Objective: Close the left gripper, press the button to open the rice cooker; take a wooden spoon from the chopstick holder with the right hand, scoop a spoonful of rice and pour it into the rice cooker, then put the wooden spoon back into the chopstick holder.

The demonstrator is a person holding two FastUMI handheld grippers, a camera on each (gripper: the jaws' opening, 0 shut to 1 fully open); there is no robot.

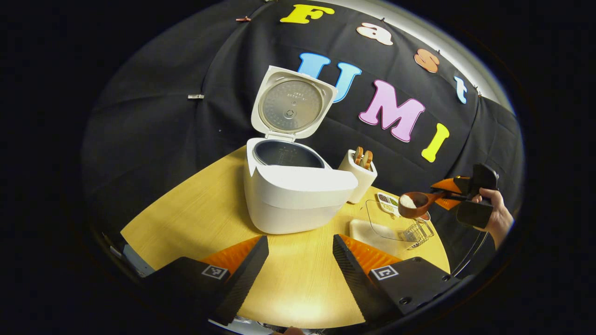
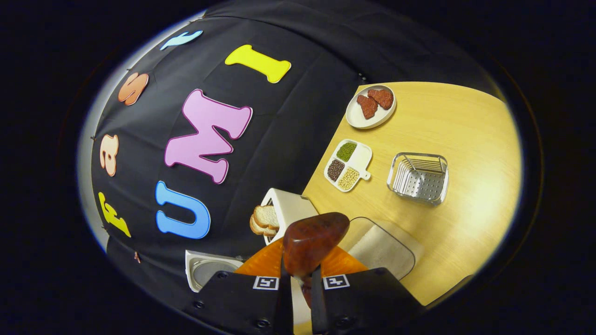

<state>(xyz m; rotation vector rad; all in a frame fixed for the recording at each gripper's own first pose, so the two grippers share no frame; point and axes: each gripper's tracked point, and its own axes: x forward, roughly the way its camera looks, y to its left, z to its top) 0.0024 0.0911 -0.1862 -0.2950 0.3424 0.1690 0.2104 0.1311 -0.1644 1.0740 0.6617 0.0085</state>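
Note:
The white rice cooker (image 1: 293, 195) stands open in the left gripper view, its lid (image 1: 291, 103) tilted up and the dark inner pot showing. My left gripper (image 1: 301, 239) hangs open in front of it, holding nothing. Right of the cooker is the white chopstick holder (image 1: 361, 176) with wooden utensils in it. My right gripper (image 1: 458, 197) is shut on the handle of the wooden spoon (image 1: 413, 204), which carries white rice above the clear rice box (image 1: 375, 230). In the right gripper view, the spoon's underside (image 2: 314, 242) sticks out from that shut gripper (image 2: 300, 279), with the holder (image 2: 288, 209) behind.
A metal wire basket (image 2: 419, 177), a divided dish of beans (image 2: 348, 165) and a plate with red pieces (image 2: 371, 107) lie on the wooden table (image 2: 456, 130). The rice box (image 2: 382, 246) sits near the spoon. A hand (image 1: 498, 218) holds the right gripper.

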